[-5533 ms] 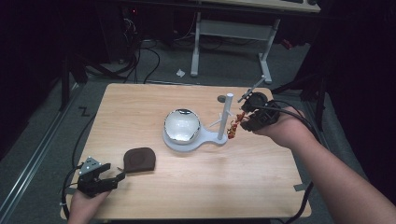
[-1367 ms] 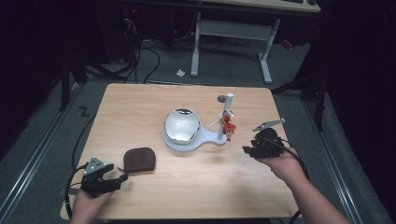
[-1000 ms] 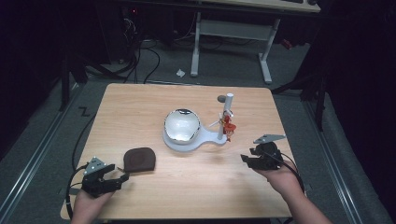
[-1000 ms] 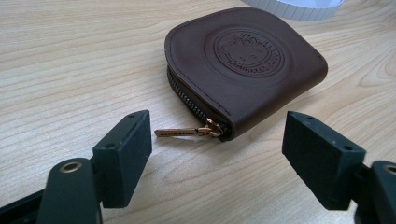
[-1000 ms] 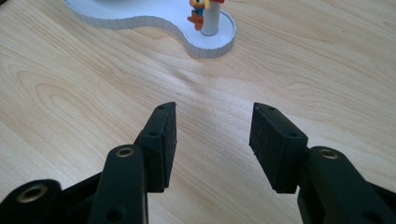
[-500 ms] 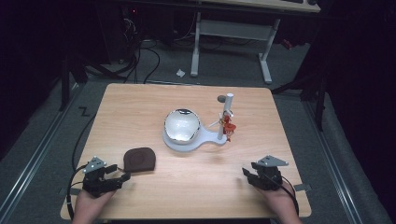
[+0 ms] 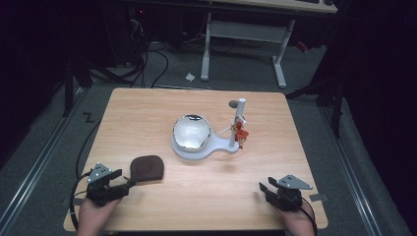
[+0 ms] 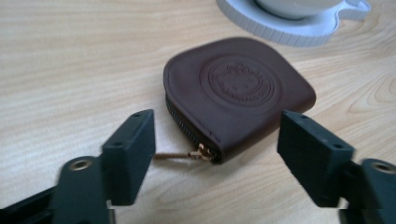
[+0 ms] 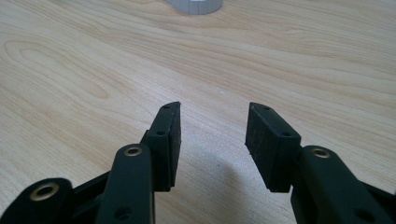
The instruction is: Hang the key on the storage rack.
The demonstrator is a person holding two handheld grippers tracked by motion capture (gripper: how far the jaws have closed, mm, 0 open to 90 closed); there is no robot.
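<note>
Right hand-held gripper withdrawn, brown embossed zipped pouch

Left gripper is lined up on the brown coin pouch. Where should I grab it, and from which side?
Probably take the coin pouch across its near zipped edge, coming straight ahead and low with the left gripper. It lies flat, that edge sits between the open jaws, and the zip pull points toward you.

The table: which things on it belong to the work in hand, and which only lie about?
In hand: brown zip pouch, between the open jaws of the left gripper.

Lying about: white stand with its shiny bowl and red charm; open right gripper, over bare wood.
</note>
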